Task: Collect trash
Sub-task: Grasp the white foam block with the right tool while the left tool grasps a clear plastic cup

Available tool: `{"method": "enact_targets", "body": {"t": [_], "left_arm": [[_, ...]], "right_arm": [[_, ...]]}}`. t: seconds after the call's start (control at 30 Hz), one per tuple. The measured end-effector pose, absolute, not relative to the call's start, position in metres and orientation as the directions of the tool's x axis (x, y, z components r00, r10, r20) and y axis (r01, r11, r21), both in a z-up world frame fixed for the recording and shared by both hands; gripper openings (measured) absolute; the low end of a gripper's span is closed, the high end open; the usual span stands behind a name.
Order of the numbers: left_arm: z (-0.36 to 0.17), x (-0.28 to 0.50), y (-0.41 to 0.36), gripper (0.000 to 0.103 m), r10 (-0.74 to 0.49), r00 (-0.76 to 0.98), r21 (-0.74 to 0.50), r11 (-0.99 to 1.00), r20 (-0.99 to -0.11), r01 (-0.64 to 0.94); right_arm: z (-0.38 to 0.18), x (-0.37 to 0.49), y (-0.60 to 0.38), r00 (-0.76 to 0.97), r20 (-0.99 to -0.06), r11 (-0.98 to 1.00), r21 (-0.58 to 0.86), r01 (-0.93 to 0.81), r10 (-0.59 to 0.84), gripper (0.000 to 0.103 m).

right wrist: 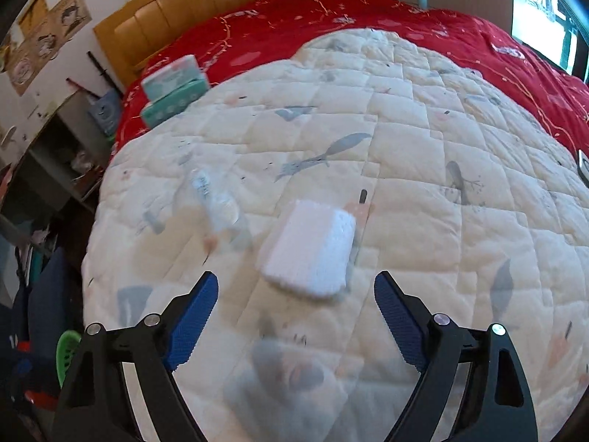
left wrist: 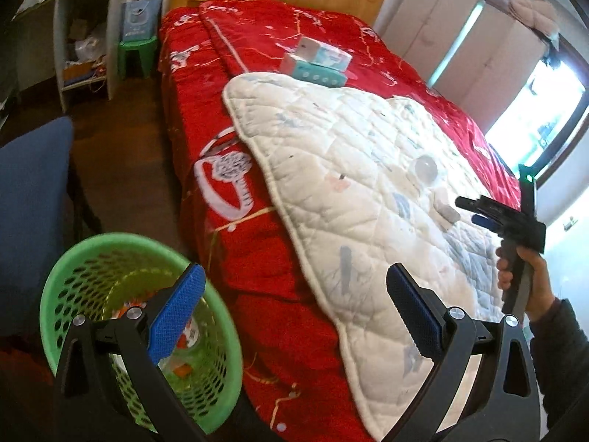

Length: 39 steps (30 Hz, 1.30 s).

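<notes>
1. The green basket (left wrist: pixel 140 328) sits on the floor beside the bed. It already has some trash in it.
2. More trash lies on the white quilt (right wrist: pixel 423 154): a white pack (right wrist: pixel 309 250), a clear bottle (right wrist: pixel 217 206) and a crumpled clear wrapper (right wrist: pixel 287 379).
3. The right gripper (right wrist: pixel 294 316) is spread wide over the white pack, holding nothing.
4. The left gripper (left wrist: pixel 294 313) is spread wide too, and empty.
5. So I think the job is only partly done.

No readable text.
You'll find print on the stacked tissue boxes (right wrist: pixel 173 88) and the wall posters (right wrist: pixel 48 33), but it's too blurred to make out.
</notes>
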<state>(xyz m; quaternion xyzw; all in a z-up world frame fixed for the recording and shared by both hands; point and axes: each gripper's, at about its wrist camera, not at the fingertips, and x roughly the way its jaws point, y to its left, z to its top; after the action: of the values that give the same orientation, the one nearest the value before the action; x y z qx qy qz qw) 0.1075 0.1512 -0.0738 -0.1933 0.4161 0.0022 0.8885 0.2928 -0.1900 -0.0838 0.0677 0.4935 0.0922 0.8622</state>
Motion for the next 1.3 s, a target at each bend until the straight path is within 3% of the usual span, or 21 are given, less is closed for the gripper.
{"method": "enact_targets", "body": {"t": [0.23,0.37,0.67,0.93,1.3], "left_arm": [[-0.070,0.142,0.134,0.097,-0.169,0.657,-0.319,0.940,-0.735,-0.116],[-0.065,0.167,0.114,0.096,-0.177,0.659,-0.289,0.955,-0.731,-0.065],[-0.058,0.232,0.053,0.096,-0.227,0.654,-0.243,0.968,-0.722,0.067],[-0.071,0.288,-0.010,0.096,-0.313,0.602,-0.280,0.948,-0.734,0.152],[-0.097,0.353,-0.056,0.096,-0.270,0.591,-0.188,0.962,-0.760,0.198]], "right_arm": [[-0.107,0.326,-0.188,0.450,-0.870,0.979,0.199,-0.053,0.201,0.076],[-0.113,0.329,-0.189,0.427,-0.881,0.978,0.198,-0.059,0.204,0.063],[-0.087,0.302,-0.217,0.452,-0.856,0.968,0.213,-0.131,0.250,0.063],[-0.071,0.272,-0.251,0.468,-0.843,0.963,0.212,-0.165,0.266,0.063],[-0.070,0.247,-0.273,0.459,-0.829,0.946,0.256,-0.198,0.320,0.063]]}}
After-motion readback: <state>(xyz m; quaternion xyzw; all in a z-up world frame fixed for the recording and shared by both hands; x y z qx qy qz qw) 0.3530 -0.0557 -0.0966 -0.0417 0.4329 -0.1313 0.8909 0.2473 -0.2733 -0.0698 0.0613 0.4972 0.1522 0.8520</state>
